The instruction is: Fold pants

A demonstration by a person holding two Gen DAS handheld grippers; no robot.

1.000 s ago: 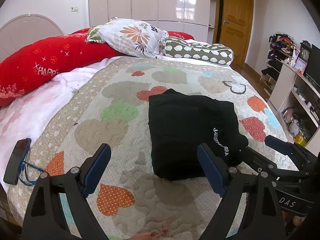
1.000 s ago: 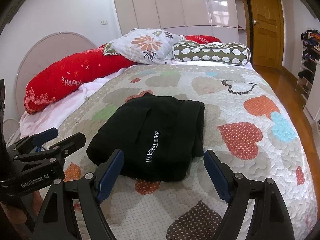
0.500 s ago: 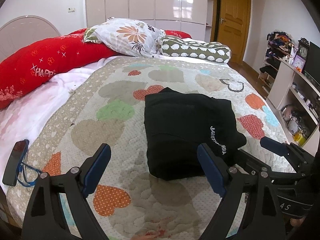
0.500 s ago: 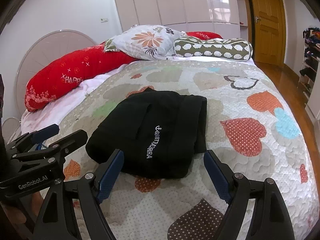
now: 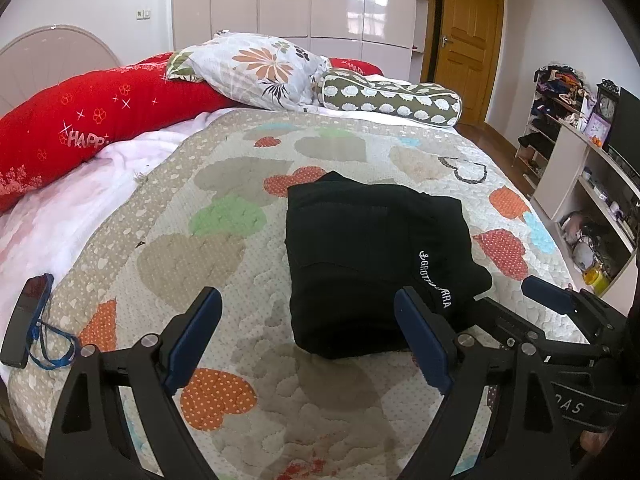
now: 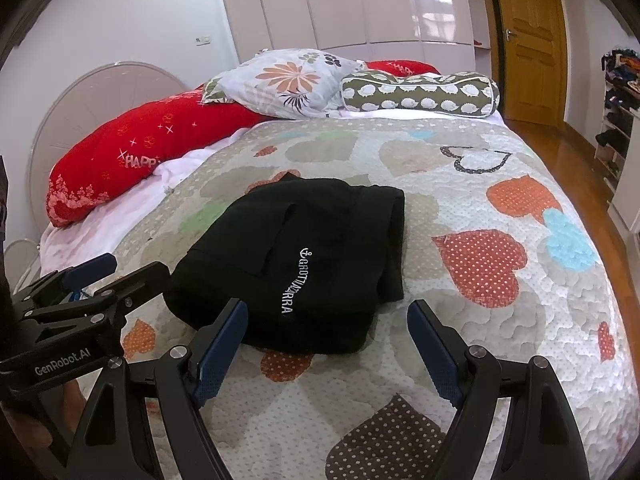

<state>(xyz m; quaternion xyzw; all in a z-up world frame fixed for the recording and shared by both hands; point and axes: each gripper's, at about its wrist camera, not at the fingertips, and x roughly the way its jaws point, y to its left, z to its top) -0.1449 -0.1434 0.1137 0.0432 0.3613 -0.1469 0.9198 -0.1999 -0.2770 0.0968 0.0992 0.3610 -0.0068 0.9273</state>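
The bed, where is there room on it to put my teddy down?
Free quilt lies to the right of the folded black pants, up to the bed's edge. More lies between the pants and the pillows. The left edge is crowded: a phone lies there. Near the front, both open tongs hover.

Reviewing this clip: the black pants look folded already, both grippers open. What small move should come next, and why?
Probably none beyond drawing both grippers back. The black pants lie on the quilt as a compact, layered bundle, with no leg trailing out. The left gripper and right gripper are both open and hold nothing, short of the bundle's near edge. The fold looks finished; at most, nudge the uneven near corner square.
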